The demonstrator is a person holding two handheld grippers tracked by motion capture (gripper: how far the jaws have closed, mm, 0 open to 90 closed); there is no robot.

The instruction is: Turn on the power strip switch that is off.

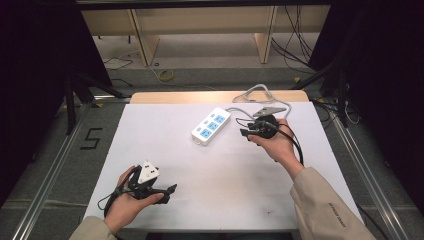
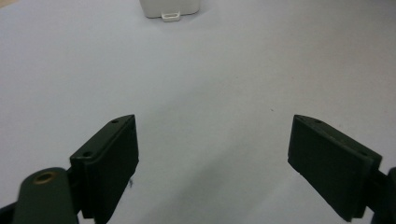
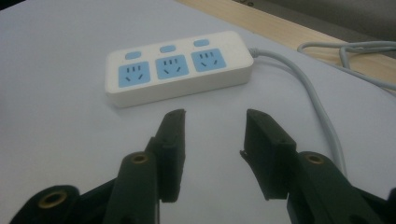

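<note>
Black two-jaw left gripper (image 1: 167,192) rests near the white table's (image 1: 225,175) front-left edge, jaws spread wide, holding nothing. White three-socket power strip with blue outlets (image 1: 211,125) lies mid-table. Right gripper (image 1: 245,132), just beside the strip's right end, stands partly open, empty.

Table (image 1: 210,200): white sheet over most of top, bare wood strip along far edge. White power strip (image 1: 211,125) lies flat on the sheet, far-centre, set diagonally; 3 blue sockets w/ 3 blue buttons beside them. Its grey cord (image 1: 260,95) leaves the far end, loops over the wood strip at far right. A few small dark specks on the sheet near front edge.
</note>
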